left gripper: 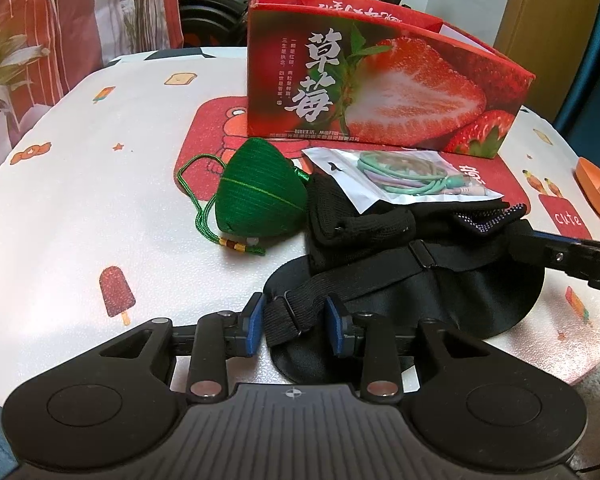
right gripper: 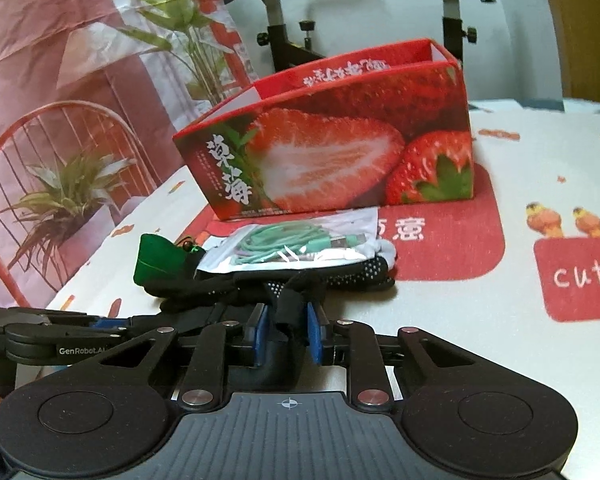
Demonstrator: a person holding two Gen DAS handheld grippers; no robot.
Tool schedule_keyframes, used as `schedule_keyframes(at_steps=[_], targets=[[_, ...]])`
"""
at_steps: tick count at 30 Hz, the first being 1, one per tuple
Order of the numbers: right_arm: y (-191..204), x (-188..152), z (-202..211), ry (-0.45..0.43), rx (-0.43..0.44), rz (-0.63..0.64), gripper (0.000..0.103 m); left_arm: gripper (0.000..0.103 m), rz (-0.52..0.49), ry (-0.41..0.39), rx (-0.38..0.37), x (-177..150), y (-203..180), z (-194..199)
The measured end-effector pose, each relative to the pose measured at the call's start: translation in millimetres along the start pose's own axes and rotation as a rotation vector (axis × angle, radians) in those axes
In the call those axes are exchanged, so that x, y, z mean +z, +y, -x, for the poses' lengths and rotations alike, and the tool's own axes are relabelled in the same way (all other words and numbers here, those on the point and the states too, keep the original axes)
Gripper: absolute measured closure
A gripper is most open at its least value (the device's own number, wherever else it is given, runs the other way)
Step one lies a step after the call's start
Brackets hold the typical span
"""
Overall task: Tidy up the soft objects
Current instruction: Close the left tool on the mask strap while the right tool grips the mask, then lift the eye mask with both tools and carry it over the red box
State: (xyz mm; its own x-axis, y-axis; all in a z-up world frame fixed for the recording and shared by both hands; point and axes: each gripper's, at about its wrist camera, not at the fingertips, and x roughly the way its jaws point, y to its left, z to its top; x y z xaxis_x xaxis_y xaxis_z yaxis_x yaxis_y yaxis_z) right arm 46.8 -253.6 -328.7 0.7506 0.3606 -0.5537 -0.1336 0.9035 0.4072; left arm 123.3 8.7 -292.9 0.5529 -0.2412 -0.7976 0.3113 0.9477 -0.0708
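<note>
A black eye mask [left gripper: 440, 300] with an elastic strap lies at the table's near edge. My left gripper [left gripper: 296, 326] stands open around the strap [left gripper: 288, 312] at the mask's left end, pads apart from it. My right gripper [right gripper: 286, 334] is partly closed around the mask's other end [right gripper: 288, 312]. Black dotted gloves [left gripper: 364, 224] lie behind the mask. A clear bag of mint cables [left gripper: 400, 178] rests on them. A green pyramid pouch [left gripper: 256, 192] with a cord sits to their left. The open red strawberry box [left gripper: 380, 80] stands behind them.
The table [left gripper: 100, 180] has a white cartoon-print cloth. An orange object [left gripper: 598, 192] lies at the right edge. An exercise bike [right gripper: 284, 20] and a printed curtain [right gripper: 60, 80] stand beyond the table.
</note>
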Motion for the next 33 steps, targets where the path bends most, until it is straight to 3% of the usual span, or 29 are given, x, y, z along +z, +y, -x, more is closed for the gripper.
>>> schedule_keyframes(at_steps=[3,5,10,13,15,20,25,30,33], targets=[[-3.3,-2.7,-4.4,0.013,0.003,-0.018,0.084,0.064,-0.001,0.000,-0.005,-0.1,0.0,0.2],[-3.9,-3.9,-5.2,0.009,-0.015,-0.008,0.094,0.061,-0.004,0.000,-0.011,0.1,-0.3,0.0],[-8.1,-6.5,-8.8,0.040,-0.070,0.016,0.094,0.059,0.067,-0.001,-0.052,1.0,12.0,4.8],[-9.2,-9.1,-14.6,0.070,-0.095,0.025,0.094,0.048,0.122,-0.001,-0.074,0.8,19.6,8.6],[-8.1,-10.8,-16.9,0.083,-0.106,0.039,0.094,0.046,0.141,0.007,-0.072,-0.1,22.1,10.2],[-3.9,-11.5,-17.2,0.088,-0.122,0.078,0.094,0.046,0.212,0.032,-0.062,-1.3,30.7,10.9],[-4.5,-11.1,-17.0,0.091,-0.121,0.078,0.094,0.037,0.249,0.047,-0.096,-2.4,31.6,9.9],[-5.1,-11.2,-17.0,0.090,-0.119,0.074,0.094,0.034,0.291,0.040,-0.165,-4.9,28.5,6.3],[-5.6,-11.2,-16.8,0.090,-0.118,0.072,0.094,0.039,0.352,0.018,-0.184,-7.2,33.8,9.0]])
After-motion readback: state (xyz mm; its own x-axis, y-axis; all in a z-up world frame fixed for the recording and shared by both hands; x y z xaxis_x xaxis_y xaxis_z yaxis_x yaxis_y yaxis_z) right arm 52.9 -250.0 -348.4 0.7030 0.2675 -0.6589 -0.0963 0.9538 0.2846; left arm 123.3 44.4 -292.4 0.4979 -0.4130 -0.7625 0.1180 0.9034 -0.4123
